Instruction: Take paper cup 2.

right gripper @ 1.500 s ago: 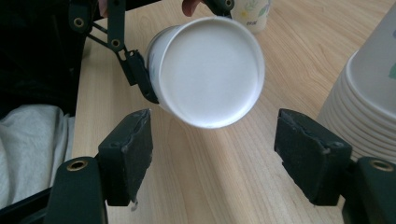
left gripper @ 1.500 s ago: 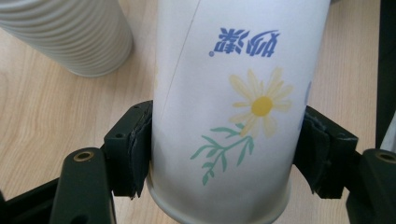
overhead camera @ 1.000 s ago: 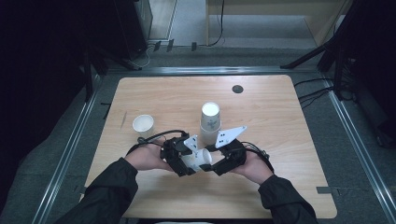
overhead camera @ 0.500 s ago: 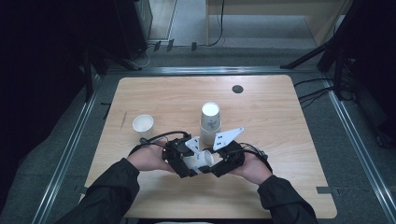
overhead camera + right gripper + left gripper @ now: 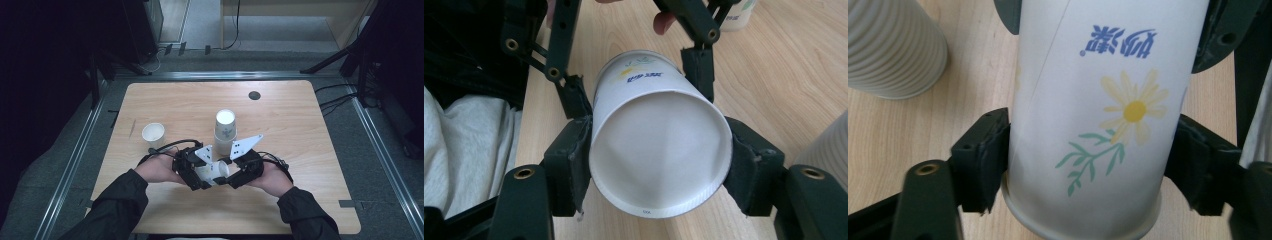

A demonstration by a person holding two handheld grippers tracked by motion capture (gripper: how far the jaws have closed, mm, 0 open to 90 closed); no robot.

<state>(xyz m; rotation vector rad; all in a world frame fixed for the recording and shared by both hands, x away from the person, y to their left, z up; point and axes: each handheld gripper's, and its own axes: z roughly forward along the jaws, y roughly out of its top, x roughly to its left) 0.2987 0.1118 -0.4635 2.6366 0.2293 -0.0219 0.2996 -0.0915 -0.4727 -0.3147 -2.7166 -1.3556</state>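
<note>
White paper, printed with a yellow daisy and blue characters, makes up the cup [image 5: 216, 171] held lying on its side between the two tools, low in the middle of the high view, above the near part of the wooden tabletop [image 5: 300, 125]. Left of it in that view, the left tool [image 5: 196, 172] comes in from the lower left in the person's left hand [image 5: 160, 169]; its jaws have just been opening, and in the left gripper view the cup [image 5: 1098, 115] stands between them with the left pad at the cup's wall and the right pad just beside it, so whether they still press cannot be told. To the right, the right tool [image 5: 235, 175] comes in from the lower right in the right hand [image 5: 274, 179]; its jaws have just been closing, and in the right gripper view both pads sit against the rim end of the cup [image 5: 659, 160], gripping it, with the cup's open mouth facing the camera. Farther up the high view, a small white cup [image 5: 153, 134] stands upright at middle left, well apart from the hands, and a stack of inverted cups [image 5: 225, 131] stands just above the tools, near the centre. A dark round spot [image 5: 254, 95] lies toward the upper right of the tabletop.
</note>
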